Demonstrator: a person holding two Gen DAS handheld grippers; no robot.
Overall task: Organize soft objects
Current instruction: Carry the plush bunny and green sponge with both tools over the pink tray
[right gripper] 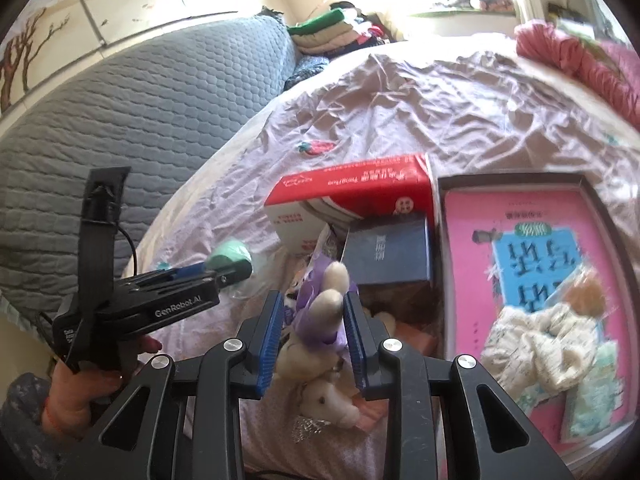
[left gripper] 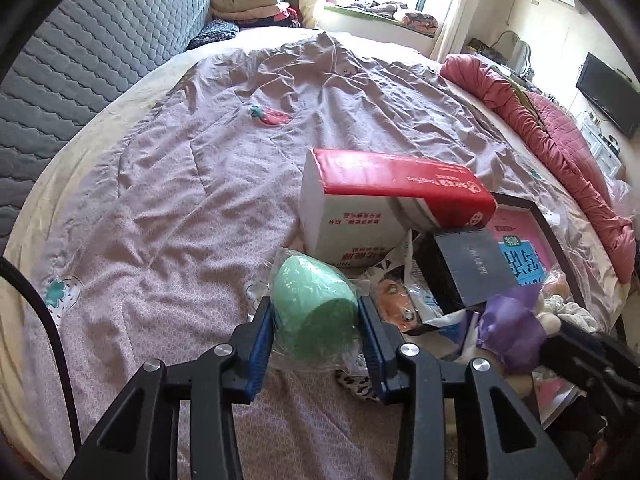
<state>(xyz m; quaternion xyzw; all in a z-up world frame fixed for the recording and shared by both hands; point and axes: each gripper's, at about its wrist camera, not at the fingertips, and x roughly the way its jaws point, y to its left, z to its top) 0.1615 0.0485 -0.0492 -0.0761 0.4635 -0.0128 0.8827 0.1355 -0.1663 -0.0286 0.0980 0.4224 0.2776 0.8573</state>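
Left gripper [left gripper: 316, 316] clamps a green roll [left gripper: 316, 304]; right gripper [right gripper: 314, 328] apparently grips a plush toy [right gripper: 320, 344].

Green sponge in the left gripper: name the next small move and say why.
Probably lift it clear and carry it toward the open quilt on the left. The left gripper is shut on the bagged green sponge, clutter crowds its right side, and the right gripper holds the plush toy.

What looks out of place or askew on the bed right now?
The red-and-white tissue pack sits tilted, propped on the dark blue box rather than lying flat, with loose wrappers bunched beneath it on the bedspread.
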